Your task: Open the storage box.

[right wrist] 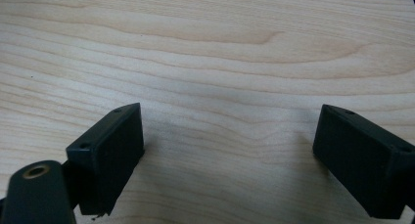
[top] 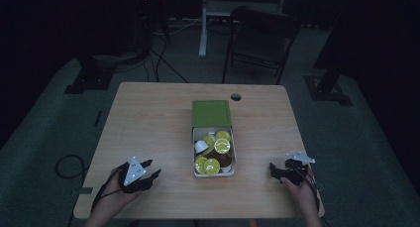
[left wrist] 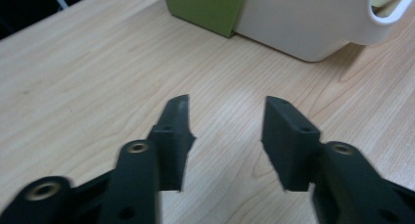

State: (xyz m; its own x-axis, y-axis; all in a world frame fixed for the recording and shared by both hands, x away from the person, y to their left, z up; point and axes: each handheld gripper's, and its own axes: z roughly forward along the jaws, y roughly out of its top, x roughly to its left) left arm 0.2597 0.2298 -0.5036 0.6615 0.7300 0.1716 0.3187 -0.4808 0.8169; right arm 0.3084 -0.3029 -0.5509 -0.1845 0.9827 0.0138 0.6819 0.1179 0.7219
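Observation:
A white tray [top: 194, 138] sits at the table's centre, holding several yellow-lidded capsules [top: 222, 145] and a white one [top: 200, 146]. A green box [top: 211, 113] stands against its far end. My left gripper [top: 148, 171] rests on the table at the near left, open and empty; in its own view the left gripper [left wrist: 226, 119] points at the tray's white wall [left wrist: 303, 23] and the green box [left wrist: 205, 9]. At the near right my right gripper [top: 272, 168] is open, and the right gripper [right wrist: 229, 131] has nothing but bare wood between its jaws.
The light wooden table [top: 148, 118] has a cable hole [top: 236, 96] near its far edge. Behind the table stand a dark folding chair [top: 260, 38] and a white stand [top: 203, 24]. Cables [top: 158, 58] run across the floor.

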